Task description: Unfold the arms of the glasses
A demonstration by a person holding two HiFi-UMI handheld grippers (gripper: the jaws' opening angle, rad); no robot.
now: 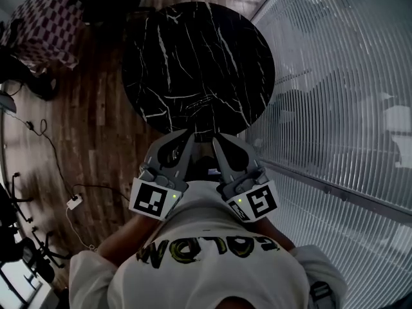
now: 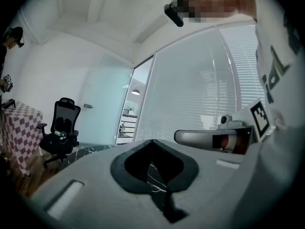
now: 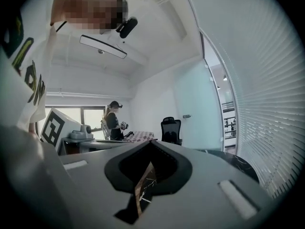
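Observation:
No glasses show in any view. The round black marble table [image 1: 193,69] lies ahead of me with nothing on its top. I hold both grippers close to my chest, side by side, pointing toward the table's near edge. My left gripper [image 1: 188,134] has its jaws together with nothing between them, and they also meet at the tip in the left gripper view [image 2: 152,141]. My right gripper [image 1: 217,138] is shut as well and holds nothing [image 3: 150,142]. Each gripper's marker cube faces up near my shirt.
A glass wall with blinds [image 1: 335,108] runs along the right, close to the table. A checkered-cloth table [image 1: 45,24] stands far left, with a black office chair [image 2: 59,128] near it. Cables and a power strip [image 1: 74,203] lie on the wooden floor. A person [image 3: 113,120] stands in the background.

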